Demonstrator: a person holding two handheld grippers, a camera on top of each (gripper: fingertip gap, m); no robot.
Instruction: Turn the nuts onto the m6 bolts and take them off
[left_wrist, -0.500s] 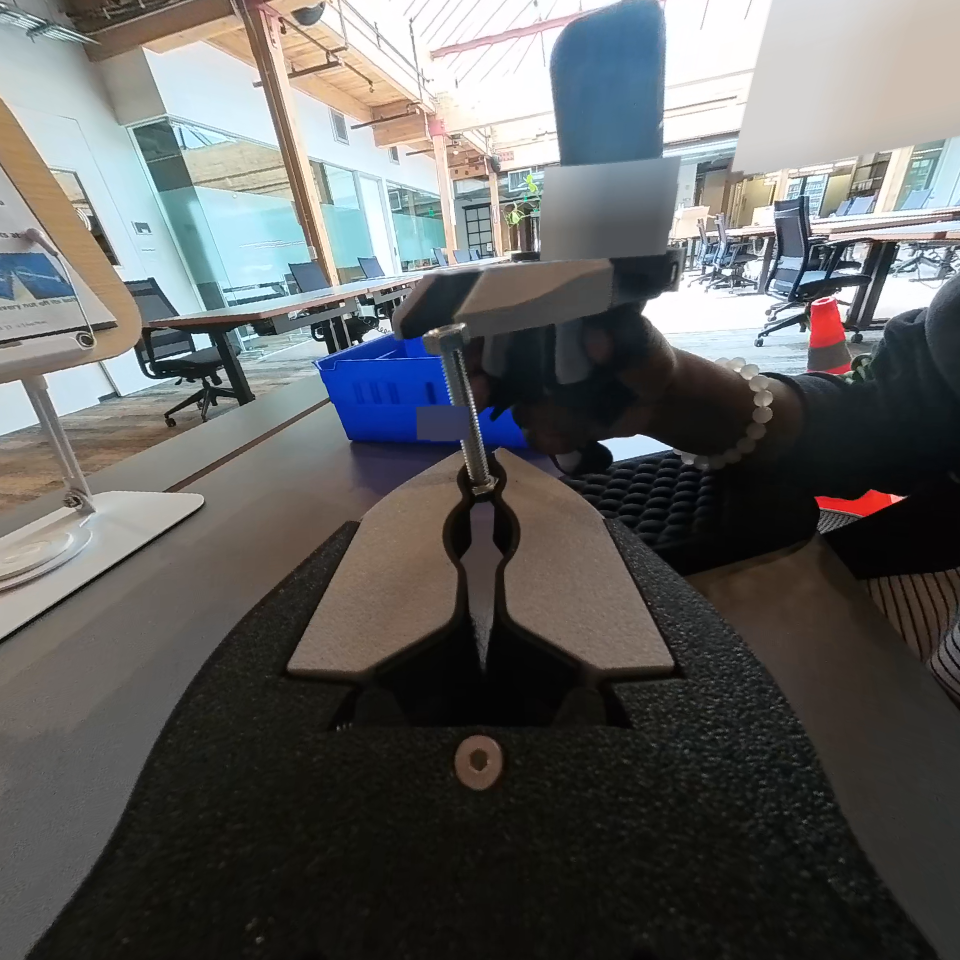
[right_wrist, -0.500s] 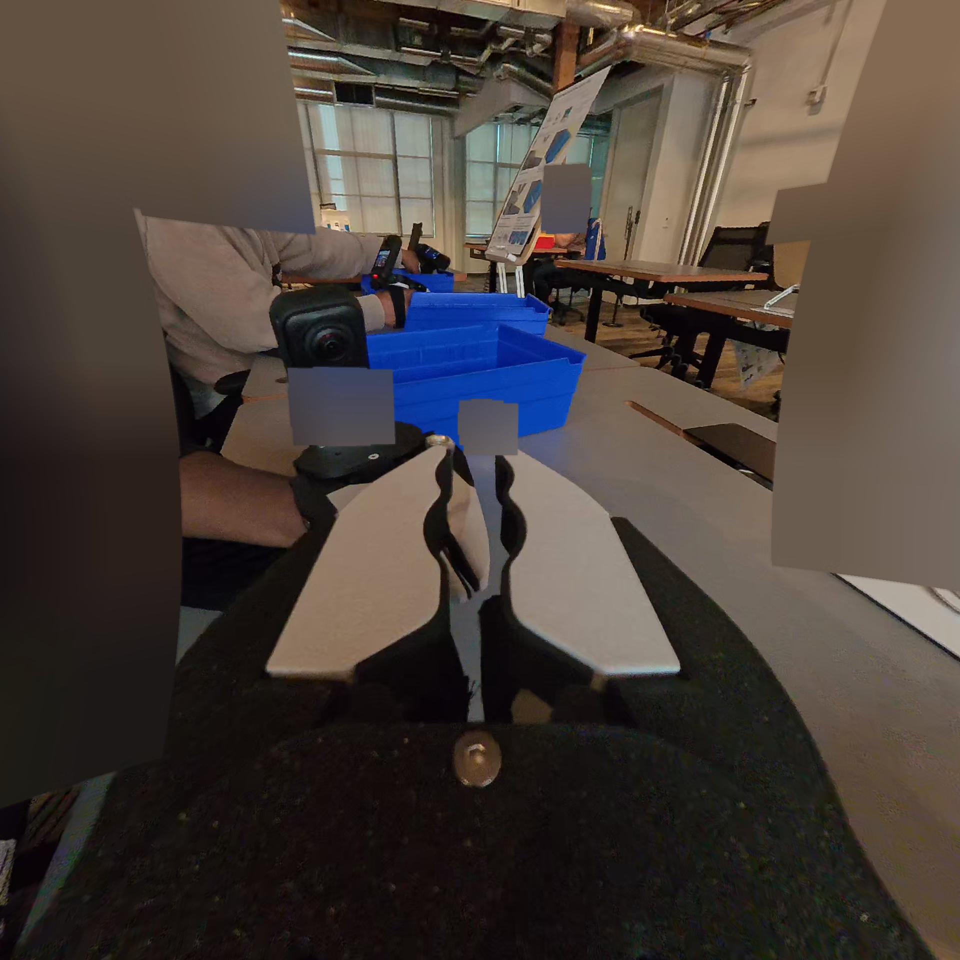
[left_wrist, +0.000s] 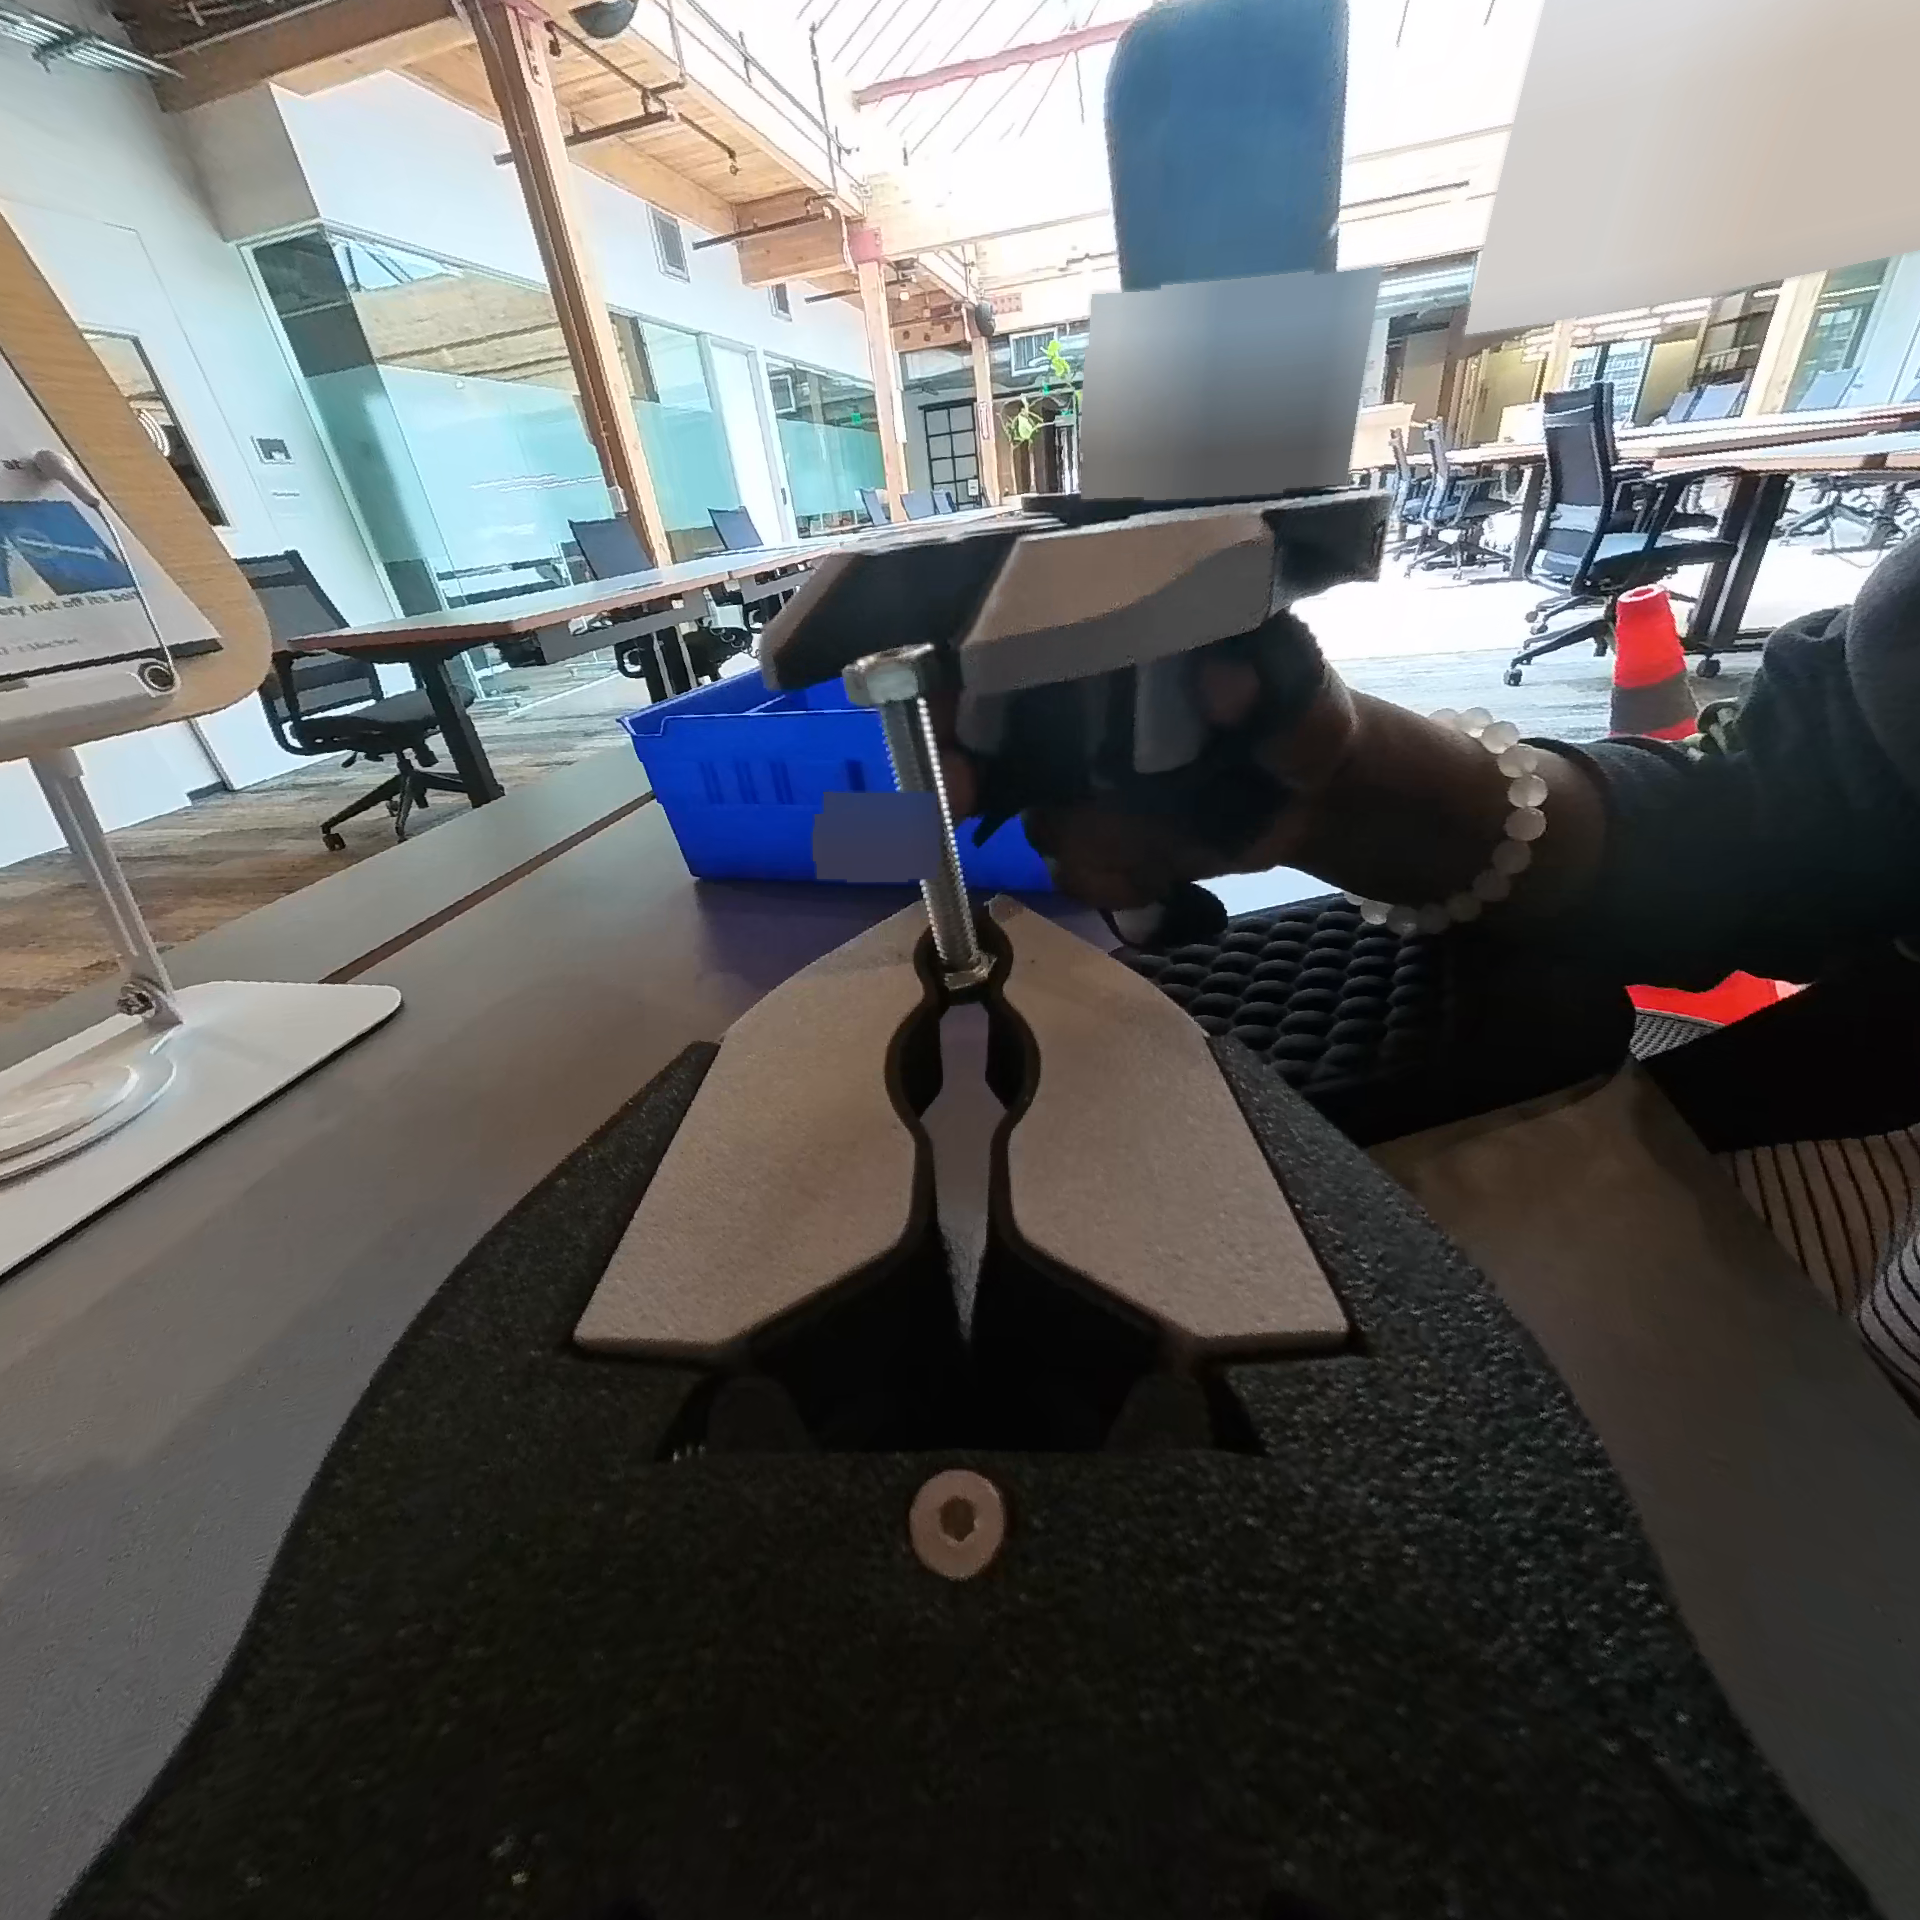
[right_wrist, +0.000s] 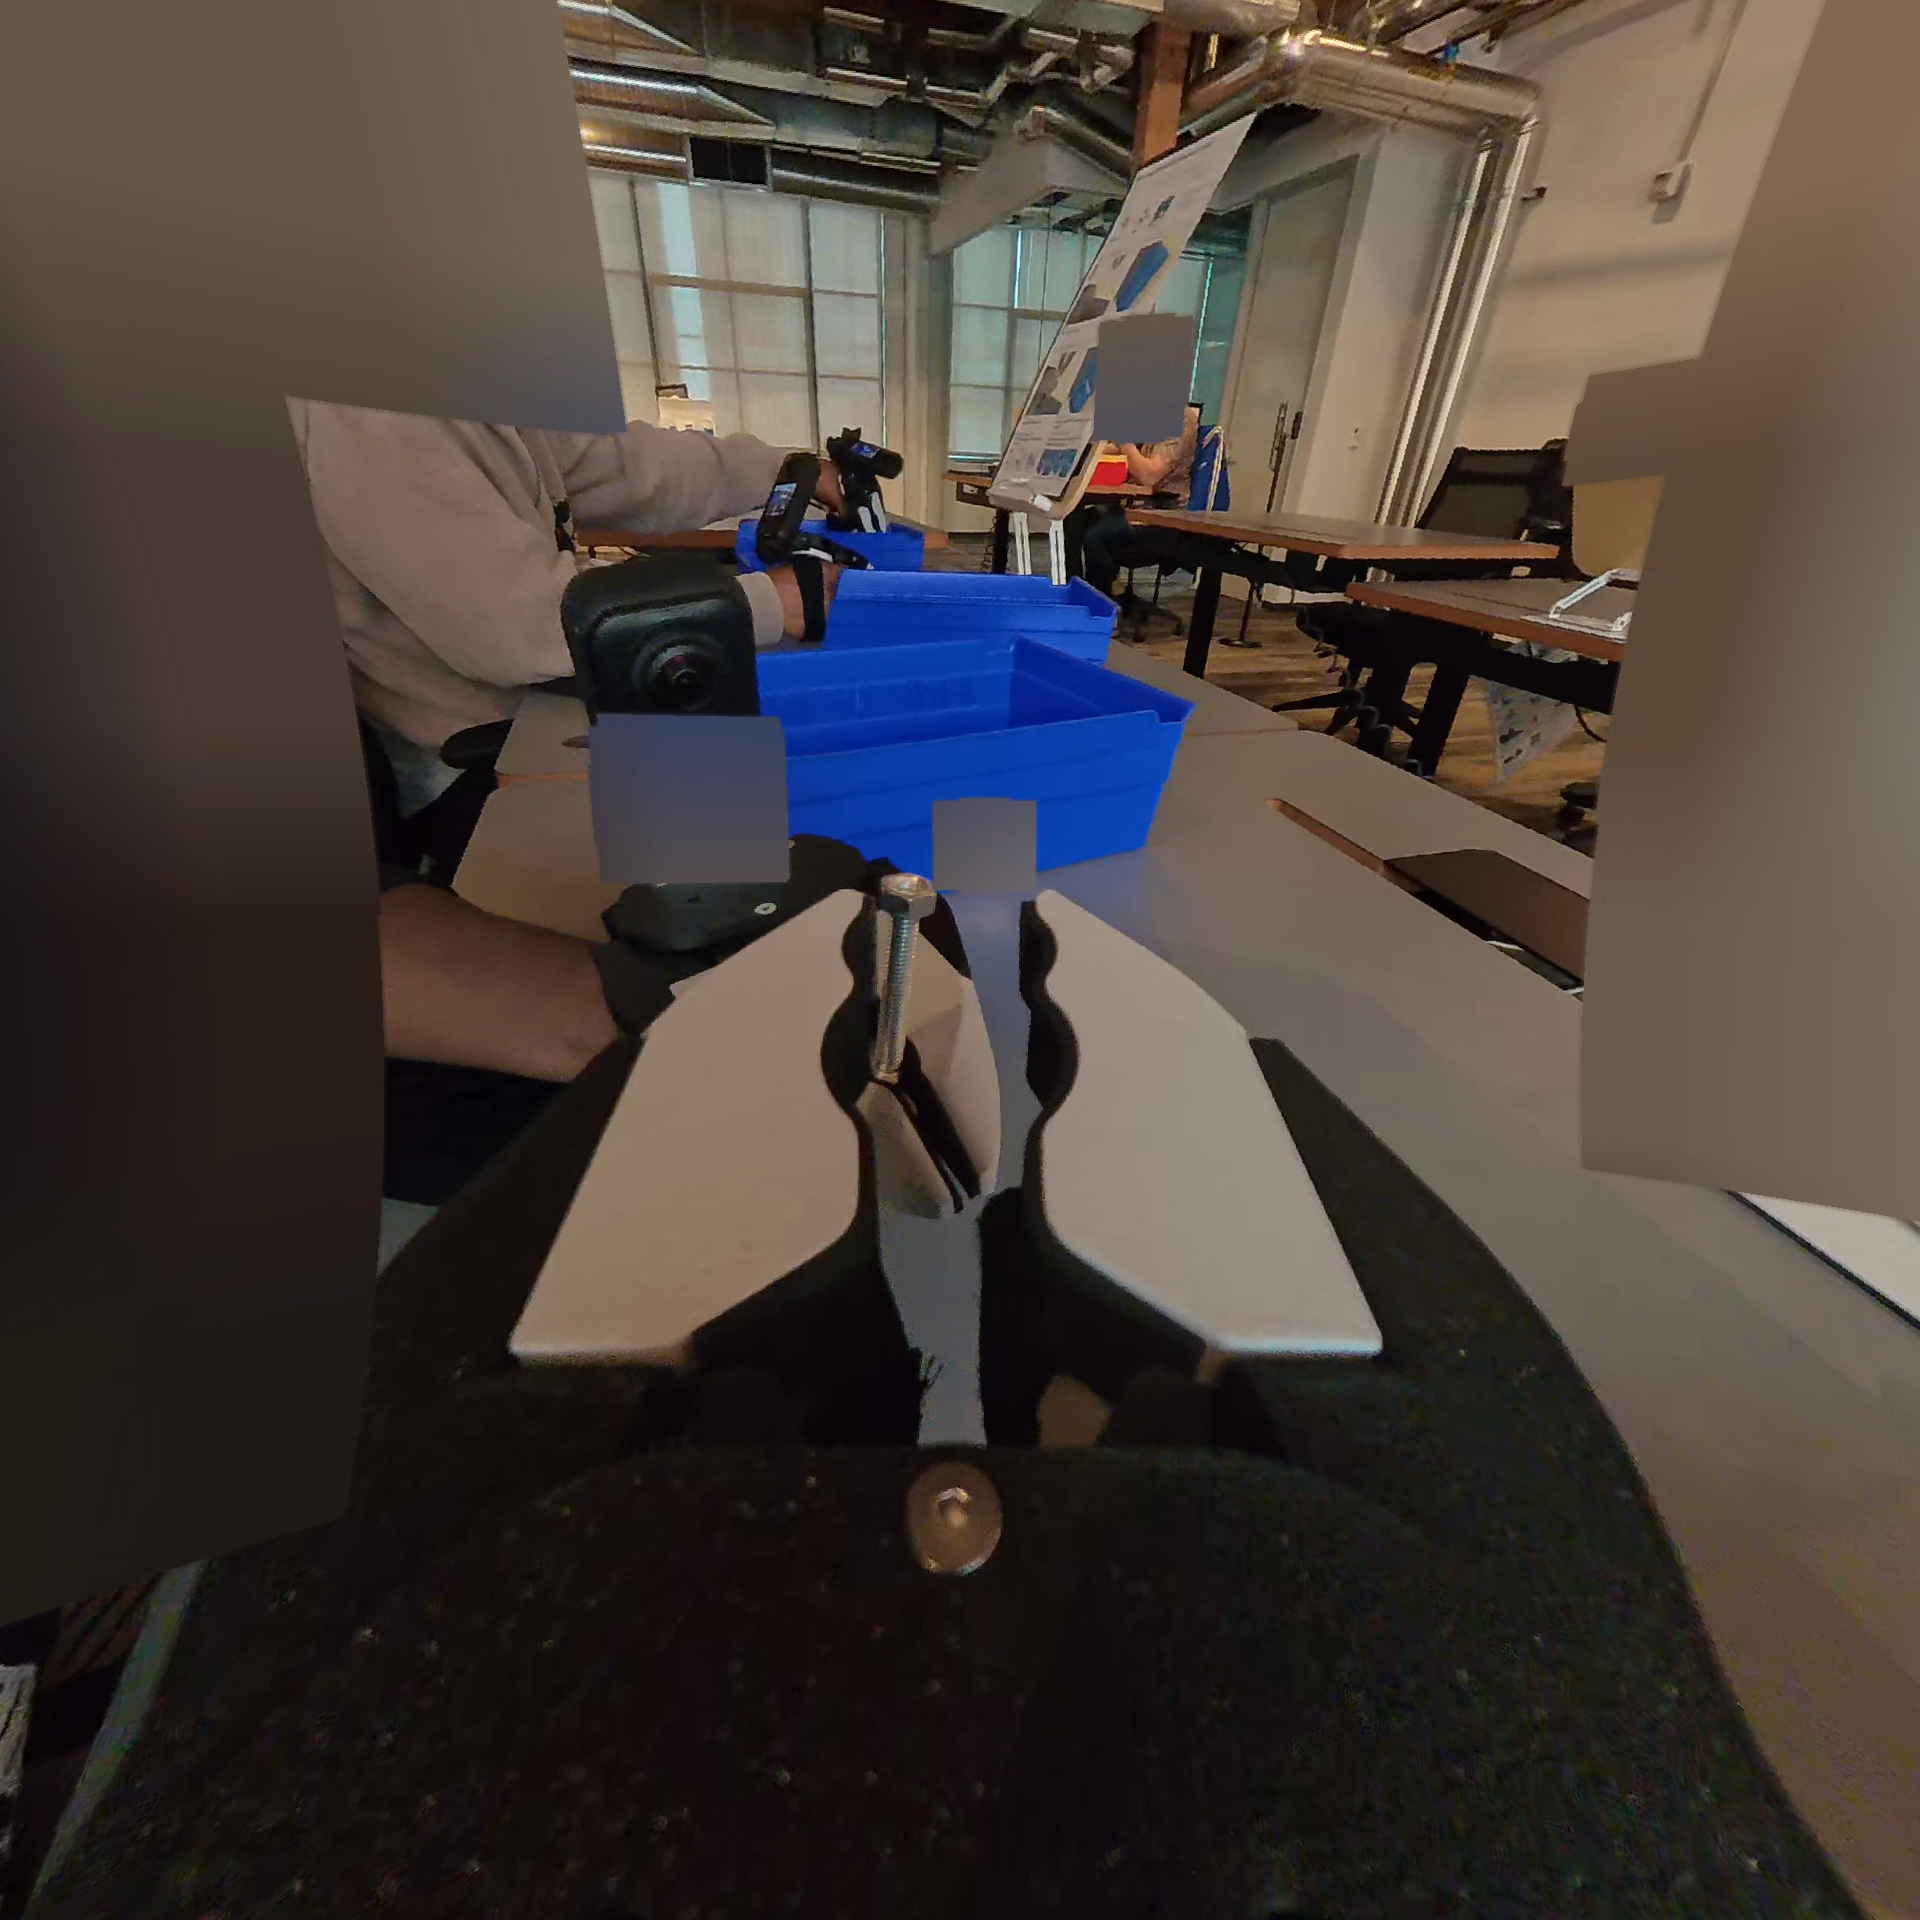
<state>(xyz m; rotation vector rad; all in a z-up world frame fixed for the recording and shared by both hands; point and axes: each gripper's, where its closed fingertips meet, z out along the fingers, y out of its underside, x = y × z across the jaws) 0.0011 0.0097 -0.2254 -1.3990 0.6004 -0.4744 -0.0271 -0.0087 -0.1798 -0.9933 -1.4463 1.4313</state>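
The bolt (left_wrist: 928, 821) stands almost straight up, its low end with a small nut (left_wrist: 971, 977) pinched in the clenched jaws of the left gripper (left_wrist: 966, 961). Its six-sided head is at the top, just under the right gripper (left_wrist: 951, 649). In the right wrist view, the right gripper's jaws are spread apart around the bolt (right_wrist: 897, 977), with a gap on the right side, so they are not squeezing it. Farther off on the grey tabletop (left_wrist: 436, 997) sits a blue bin (left_wrist: 748, 790). A white stand (left_wrist: 156, 1029) is on the left.
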